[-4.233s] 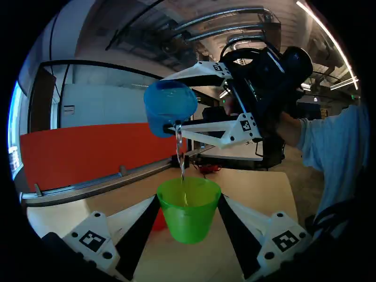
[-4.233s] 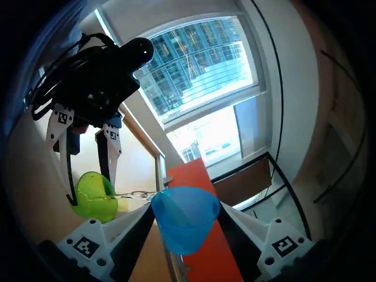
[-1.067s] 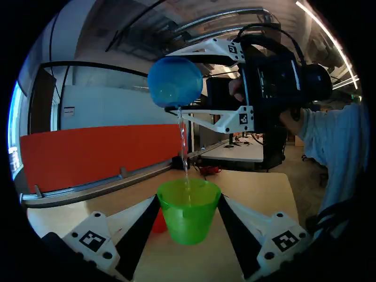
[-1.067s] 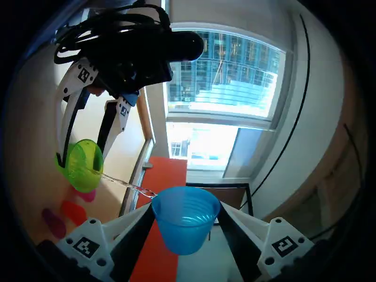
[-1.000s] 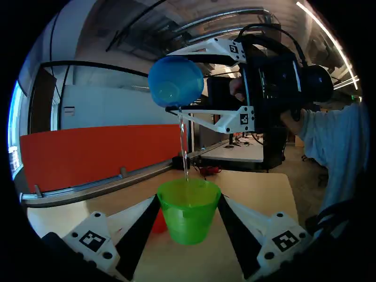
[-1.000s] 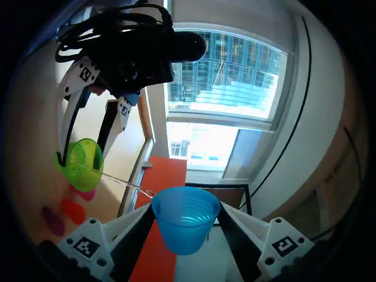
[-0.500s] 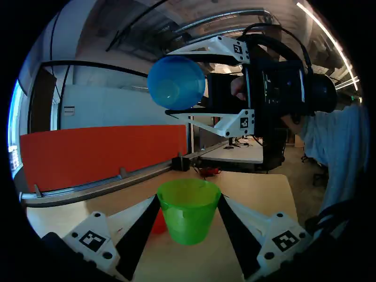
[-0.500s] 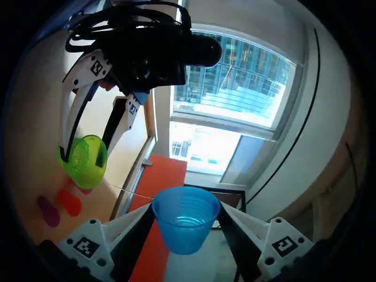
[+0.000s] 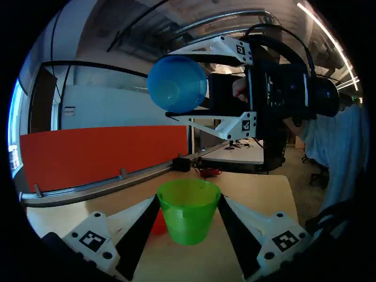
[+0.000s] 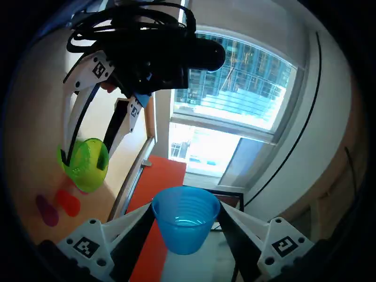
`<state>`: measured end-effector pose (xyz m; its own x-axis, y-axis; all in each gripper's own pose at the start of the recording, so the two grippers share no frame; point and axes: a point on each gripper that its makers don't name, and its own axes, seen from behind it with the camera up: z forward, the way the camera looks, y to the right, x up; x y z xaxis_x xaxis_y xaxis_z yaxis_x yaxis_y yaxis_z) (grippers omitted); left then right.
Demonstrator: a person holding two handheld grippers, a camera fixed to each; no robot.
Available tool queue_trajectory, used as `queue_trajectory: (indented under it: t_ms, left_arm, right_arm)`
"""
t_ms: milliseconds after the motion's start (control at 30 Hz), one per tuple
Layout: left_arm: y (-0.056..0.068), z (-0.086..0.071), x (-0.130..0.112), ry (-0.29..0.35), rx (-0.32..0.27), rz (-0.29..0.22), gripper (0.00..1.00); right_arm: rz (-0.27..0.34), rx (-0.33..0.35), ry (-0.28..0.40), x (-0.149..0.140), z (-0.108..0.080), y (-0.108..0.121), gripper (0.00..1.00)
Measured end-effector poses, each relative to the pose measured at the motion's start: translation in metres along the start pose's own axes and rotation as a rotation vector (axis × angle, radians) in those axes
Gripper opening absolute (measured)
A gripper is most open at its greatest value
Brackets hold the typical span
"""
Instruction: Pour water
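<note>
my right gripper [image 10: 186,223] grips the blue cup [image 9: 176,83], tipped on its side, long axis near level. it hangs straight above the green cup [image 9: 188,217], which my left gripper [image 9: 188,207] clamps upright over the table [image 9: 263,188].

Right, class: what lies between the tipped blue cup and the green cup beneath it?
Nothing. In the left gripper view, the stretch from the blue cup to the green cup is bare air, with no water falling.
</note>
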<state>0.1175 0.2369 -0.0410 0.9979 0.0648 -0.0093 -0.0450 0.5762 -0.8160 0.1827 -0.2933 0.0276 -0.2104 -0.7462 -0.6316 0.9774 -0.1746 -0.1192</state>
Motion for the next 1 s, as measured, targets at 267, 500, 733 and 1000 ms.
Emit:
queue_trajectory:
  t_ms: [267, 500, 733, 1000]
  left_arm:
    - [-0.001, -0.002, 0.0, -0.001, 0.002, 0.004, 0.87]
    - [-0.002, -0.002, 0.0, -0.003, 0.006, 0.012, 0.87]
    - [-0.004, -0.003, 0.003, 0.001, 0.013, 0.015, 0.87]
    - [-0.005, -0.003, 0.005, -0.002, 0.02, 0.023, 0.87]
  right_arm:
    - [0.11, 0.001, 0.01, -0.002, -0.003, -0.006, 0.92]
    - [0.294, -0.014, 0.019, -0.008, -0.009, -0.008, 0.92]
    - [0.54, -0.034, 0.045, -0.006, -0.017, -0.012, 0.92]
    - [0.792, -0.044, 0.077, 0.003, -0.023, -0.021, 0.92]
